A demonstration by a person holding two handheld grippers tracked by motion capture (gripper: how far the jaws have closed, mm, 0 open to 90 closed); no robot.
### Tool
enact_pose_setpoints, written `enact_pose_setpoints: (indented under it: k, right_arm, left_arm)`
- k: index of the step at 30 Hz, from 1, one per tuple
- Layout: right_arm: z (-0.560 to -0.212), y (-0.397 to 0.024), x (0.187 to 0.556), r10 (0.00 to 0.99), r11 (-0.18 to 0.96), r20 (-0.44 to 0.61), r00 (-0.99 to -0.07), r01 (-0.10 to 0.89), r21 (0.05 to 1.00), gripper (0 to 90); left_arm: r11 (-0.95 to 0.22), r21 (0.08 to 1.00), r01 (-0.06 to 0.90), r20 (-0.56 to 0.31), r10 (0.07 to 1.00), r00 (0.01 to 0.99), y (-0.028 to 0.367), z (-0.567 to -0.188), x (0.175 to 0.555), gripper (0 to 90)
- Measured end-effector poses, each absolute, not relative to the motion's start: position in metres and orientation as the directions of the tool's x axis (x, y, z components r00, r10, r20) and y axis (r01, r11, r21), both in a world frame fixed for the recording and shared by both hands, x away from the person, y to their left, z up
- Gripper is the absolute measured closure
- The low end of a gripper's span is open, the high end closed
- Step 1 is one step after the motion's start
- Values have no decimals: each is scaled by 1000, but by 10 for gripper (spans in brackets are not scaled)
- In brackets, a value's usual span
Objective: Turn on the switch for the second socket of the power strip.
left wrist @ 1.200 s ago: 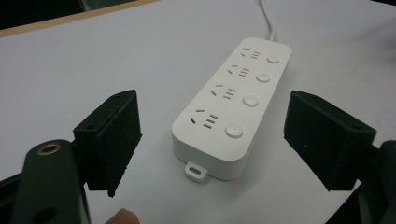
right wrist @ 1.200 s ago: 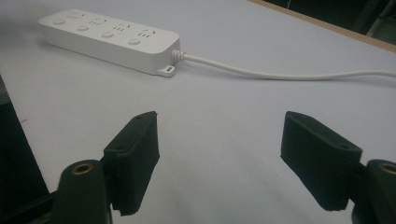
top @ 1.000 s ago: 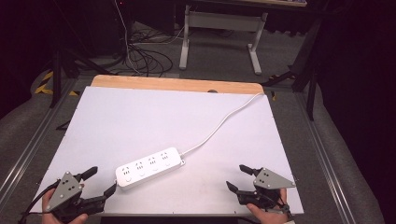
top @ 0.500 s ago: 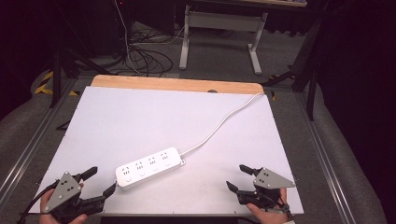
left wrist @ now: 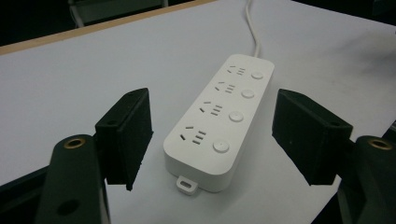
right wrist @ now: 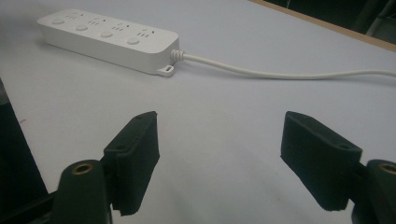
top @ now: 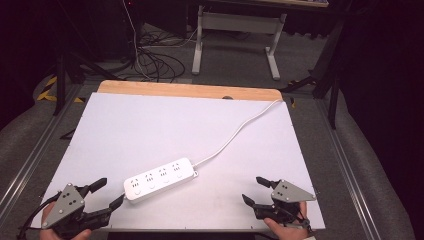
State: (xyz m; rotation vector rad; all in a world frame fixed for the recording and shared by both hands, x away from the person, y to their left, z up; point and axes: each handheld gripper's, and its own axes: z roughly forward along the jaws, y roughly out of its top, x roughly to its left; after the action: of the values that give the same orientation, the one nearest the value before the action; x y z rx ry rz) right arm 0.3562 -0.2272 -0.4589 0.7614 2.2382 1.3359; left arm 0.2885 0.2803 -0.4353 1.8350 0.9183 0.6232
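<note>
A lab: dark room, white-topped test table (top: 150, 125), tangled floor cables (top: 150, 57), metal stand (top: 235, 30)

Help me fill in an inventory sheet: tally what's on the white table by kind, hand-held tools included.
White power strip: 1
White cord on the strip: 1
Black hand-held tools: 2, left tool and right tool
Total: 4

We see a glossy white rectangular plastic power strip (top: 160, 179) with a white cord (top: 235, 134) on a plain white tabletop (top: 165, 125); beyond the strip runs a tan wooden edge (top: 190, 90).
</note>
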Motion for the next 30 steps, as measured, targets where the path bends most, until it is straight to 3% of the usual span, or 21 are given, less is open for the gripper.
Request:
enact_pose_setpoints:
  k: [7, 11, 30]
  right_arm:
    - [-459, -227, 356, 644, 391, -78, -761, 239, 889, 283]
    - [-459, -227, 356, 642, 392, -77, -763, 240, 888, 283]
    - [-460, -226, 357, 637, 391, -68, -768, 245, 887, 283]
  left_arm:
    - [-246, 915, 319, 23, 822, 569, 277, -424, 293, 264]
    - [-256, 915, 313, 17, 798, 603, 274, -417, 297, 318]
    - [-295, 906, 304, 32, 763, 645, 245, -399, 320, 336]
